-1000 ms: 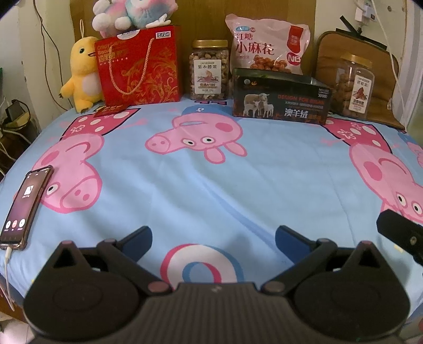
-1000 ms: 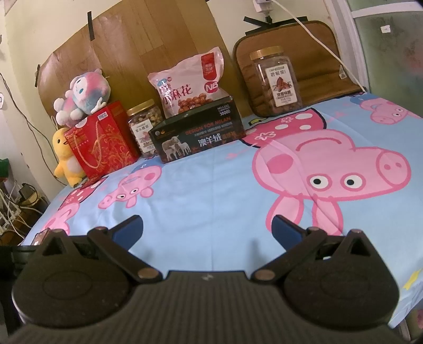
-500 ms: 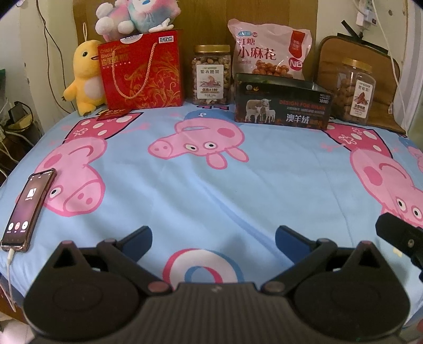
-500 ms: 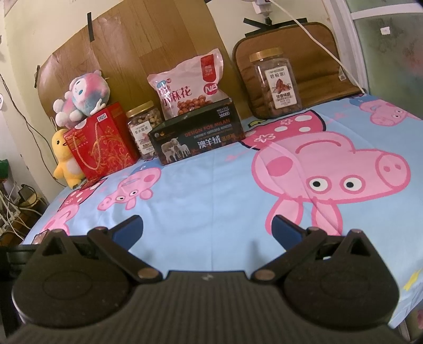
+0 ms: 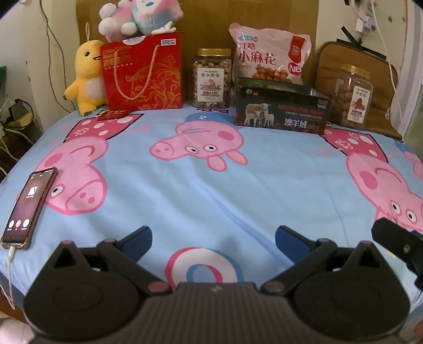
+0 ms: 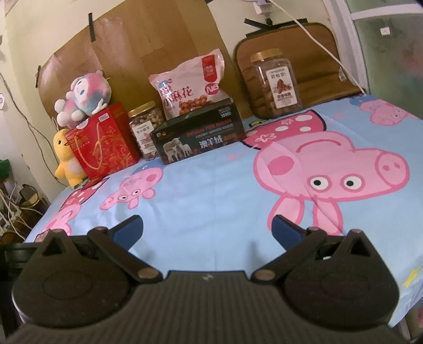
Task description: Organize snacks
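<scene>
Left wrist view: my left gripper [image 5: 212, 238] stands with its jaws wide and nothing between them, hanging low over the near edge of the cartoon-pig bedsheet [image 5: 211, 190]. The right gripper [image 6: 207, 225] is just as wide and just as empty, held to the right, a black part of it poking into the left view.

A phone [image 5: 27, 205] on a charging cable lies near the sheet's left edge, well clear of the middle, which I'd judge keeps it out of my working path.

The snacks are all lined up along the far side against the headboard: a red gift bag [image 5: 142, 74], a gold-lidded nut jar [image 5: 211, 78], a pink bag of fried dough twists [image 5: 269, 60] propped behind a dark open box printed with sheep [image 5: 281, 111], and a second jar [image 5: 353, 98] off to the right, leaning on a brown cushion [image 6: 288, 58]. A yellow duck plush [image 5: 86, 76] sits beside the gift bag; another plush [image 5: 137, 16] rests on top of it.

The box looks like the natural container, so I judge nothing has been sorted yet and both grippers have a long reach ahead.
</scene>
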Available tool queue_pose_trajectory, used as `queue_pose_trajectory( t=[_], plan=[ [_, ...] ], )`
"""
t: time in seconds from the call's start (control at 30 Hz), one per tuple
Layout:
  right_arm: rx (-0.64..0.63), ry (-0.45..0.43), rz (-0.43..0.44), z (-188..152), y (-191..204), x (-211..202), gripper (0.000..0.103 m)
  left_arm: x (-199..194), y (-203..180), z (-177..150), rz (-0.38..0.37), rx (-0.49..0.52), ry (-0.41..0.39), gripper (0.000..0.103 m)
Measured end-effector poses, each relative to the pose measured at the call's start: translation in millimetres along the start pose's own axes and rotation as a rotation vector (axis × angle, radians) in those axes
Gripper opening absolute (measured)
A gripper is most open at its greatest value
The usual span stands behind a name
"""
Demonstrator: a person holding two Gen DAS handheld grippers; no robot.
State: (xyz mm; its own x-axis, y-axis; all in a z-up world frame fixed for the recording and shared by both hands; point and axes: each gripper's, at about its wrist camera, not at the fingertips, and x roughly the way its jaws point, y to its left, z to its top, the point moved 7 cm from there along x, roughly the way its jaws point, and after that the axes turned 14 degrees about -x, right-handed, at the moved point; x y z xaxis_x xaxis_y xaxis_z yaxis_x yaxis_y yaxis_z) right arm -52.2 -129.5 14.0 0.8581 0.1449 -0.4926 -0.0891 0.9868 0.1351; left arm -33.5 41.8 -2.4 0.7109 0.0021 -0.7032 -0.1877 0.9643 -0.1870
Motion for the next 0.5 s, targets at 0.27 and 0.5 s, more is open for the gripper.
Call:
queue_pose_trajectory(
  t=[0.27, 0.5],
  plan=[
    [-0.015, -0.003, 0.005, 0.5, 5.3, -1.9, 0.103, -2.1, 5.8, 1.8, 0.011, -0.017, -0.006, 0.103],
    [-0.02, -0.005, 0.004, 0.4, 7.6, -2.0, 0.103, -0.3, 8.1, 1.4, 0.015, -0.016, -0.005, 0.103]
  ],
)
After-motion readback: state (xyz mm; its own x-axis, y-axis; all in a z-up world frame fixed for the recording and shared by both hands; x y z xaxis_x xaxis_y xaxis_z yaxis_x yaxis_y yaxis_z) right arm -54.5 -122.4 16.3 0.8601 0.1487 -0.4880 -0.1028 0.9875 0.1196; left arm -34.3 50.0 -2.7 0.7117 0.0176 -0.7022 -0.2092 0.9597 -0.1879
